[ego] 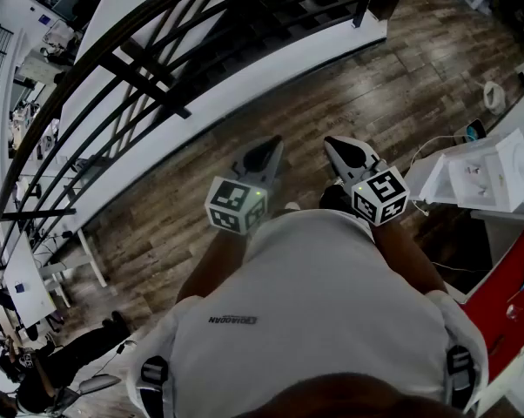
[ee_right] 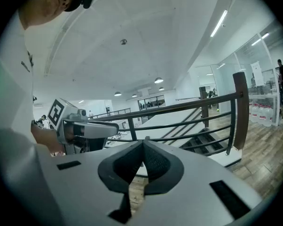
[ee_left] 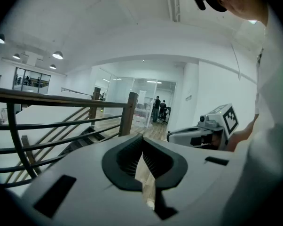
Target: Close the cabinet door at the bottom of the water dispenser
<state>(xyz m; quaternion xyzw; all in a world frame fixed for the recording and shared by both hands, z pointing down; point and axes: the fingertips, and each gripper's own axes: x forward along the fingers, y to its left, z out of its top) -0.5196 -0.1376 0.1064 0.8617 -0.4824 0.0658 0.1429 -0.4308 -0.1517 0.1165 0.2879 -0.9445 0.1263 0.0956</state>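
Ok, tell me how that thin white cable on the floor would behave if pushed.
The white cable lies in a loose curve on the wood floor, so it is probably floppy and would bend rather than resist. It looks thin, so likely light and easy to slide. It seems to run toward the white unit, which may tether it.

Dark railing point(ego: 144, 85) ahead-left of the left gripper point(ego: 271, 144), staircase point(ego: 271, 16) beyond it — plank floor point(ego: 401, 85) below. White table point(ego: 27, 286) well off to its left; people point(ee_left: 159, 108) far ahead.
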